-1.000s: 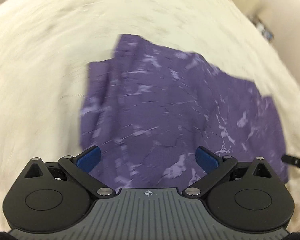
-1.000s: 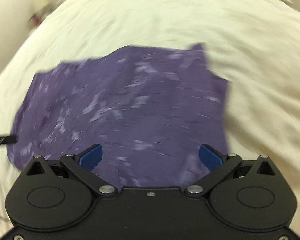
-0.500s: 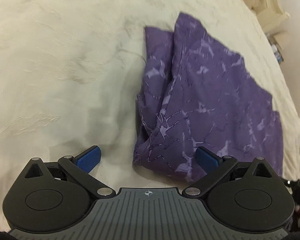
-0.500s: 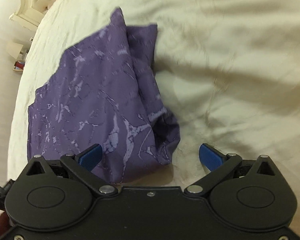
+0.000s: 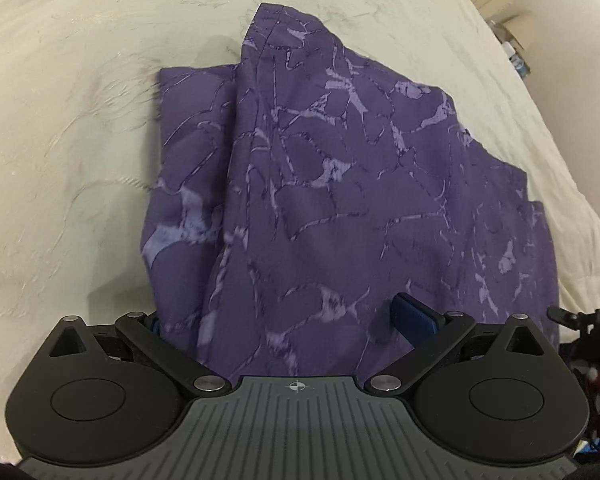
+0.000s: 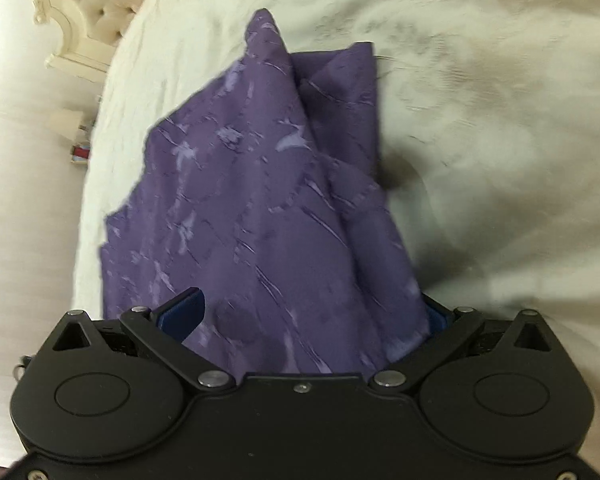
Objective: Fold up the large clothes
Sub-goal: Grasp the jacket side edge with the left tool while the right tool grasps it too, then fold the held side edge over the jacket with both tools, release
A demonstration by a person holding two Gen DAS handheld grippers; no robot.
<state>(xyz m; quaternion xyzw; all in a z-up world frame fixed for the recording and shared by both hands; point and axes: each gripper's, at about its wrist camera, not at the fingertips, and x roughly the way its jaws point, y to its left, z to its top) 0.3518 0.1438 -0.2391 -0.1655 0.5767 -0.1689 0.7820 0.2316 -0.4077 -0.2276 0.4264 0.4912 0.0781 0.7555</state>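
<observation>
A purple garment (image 5: 320, 180) with a pale marbled print lies partly folded on a cream bed cover (image 5: 80, 120). My left gripper (image 5: 284, 320) is open at the garment's near left corner. The cloth drapes over its left finger, while the blue right fingertip (image 5: 416, 316) rests on top. In the right wrist view the same garment (image 6: 260, 200) rises to a peak. My right gripper (image 6: 308, 316) is open at its near right corner, with cloth filling the gap between the fingers. Its right finger is half hidden by the fabric.
The cream bed cover (image 6: 500, 120) spreads wide around the garment. A tufted cream headboard (image 6: 96, 8) stands at the far left of the right wrist view, with small items (image 6: 80, 152) on the floor beside the bed. Part of the other gripper (image 5: 580, 320) shows at the left view's right edge.
Both grippers have dropped and moved in to the garment's near corners. The cloth edge, which lay ahead of the fingers, now sits between them. The jaws stay wide apart.
</observation>
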